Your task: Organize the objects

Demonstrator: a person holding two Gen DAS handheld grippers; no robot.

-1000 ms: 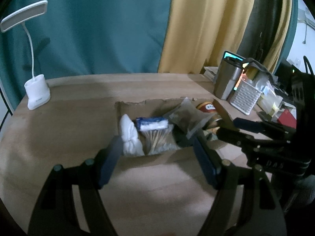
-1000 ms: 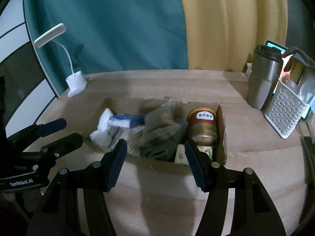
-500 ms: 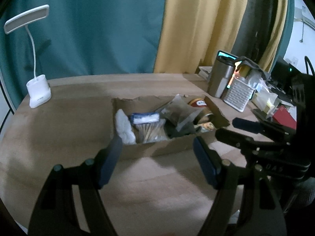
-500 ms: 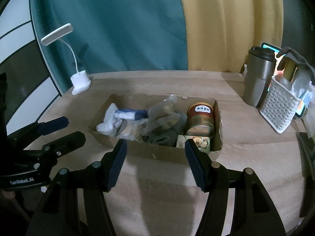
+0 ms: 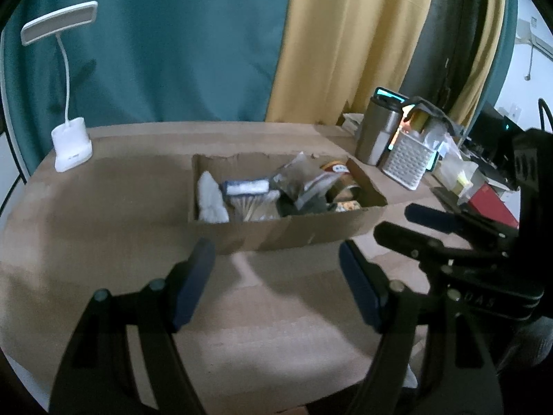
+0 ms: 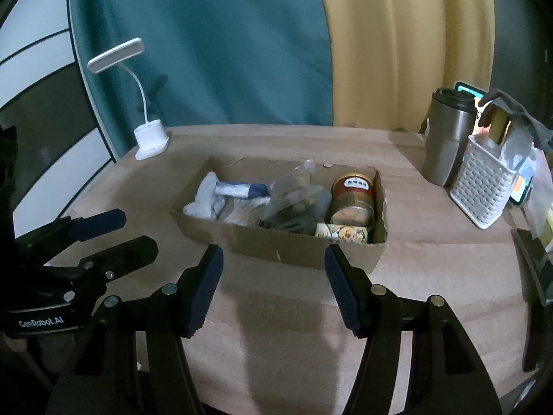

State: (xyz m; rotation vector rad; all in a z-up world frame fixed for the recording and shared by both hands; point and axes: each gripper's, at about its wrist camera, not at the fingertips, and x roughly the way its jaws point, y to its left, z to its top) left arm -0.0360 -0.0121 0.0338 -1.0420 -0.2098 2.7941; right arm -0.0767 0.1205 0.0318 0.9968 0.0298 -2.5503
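A shallow cardboard box point(image 5: 262, 233) point(image 6: 283, 247) sits mid-table, filled with a white cloth point(image 5: 211, 200) point(image 6: 204, 200), a blue-capped pack point(image 5: 245, 186) point(image 6: 238, 189), wooden sticks point(image 5: 252, 207), clear bags point(image 5: 300, 180) point(image 6: 293, 190), a brown tin point(image 6: 353, 195) and a small printed carton point(image 6: 345, 233). My left gripper point(image 5: 276, 269) hangs open in front of the box, nothing between its blue pads. My right gripper point(image 6: 273, 276) is open too, just short of the box's near wall. Each gripper shows at the edge of the other's view.
A white desk lamp point(image 5: 71, 145) point(image 6: 150, 138) stands at the back left. A steel tumbler point(image 5: 378, 135) point(image 6: 447, 138), a white perforated caddy point(image 5: 409, 160) point(image 6: 482, 190) and a lit screen crowd the right side. Curtains hang behind the wooden table point(image 5: 103, 207).
Both grippers have drawn back from the box, which now looks smaller and farther away with its near wall in full view. Their jaws have kept the same width.
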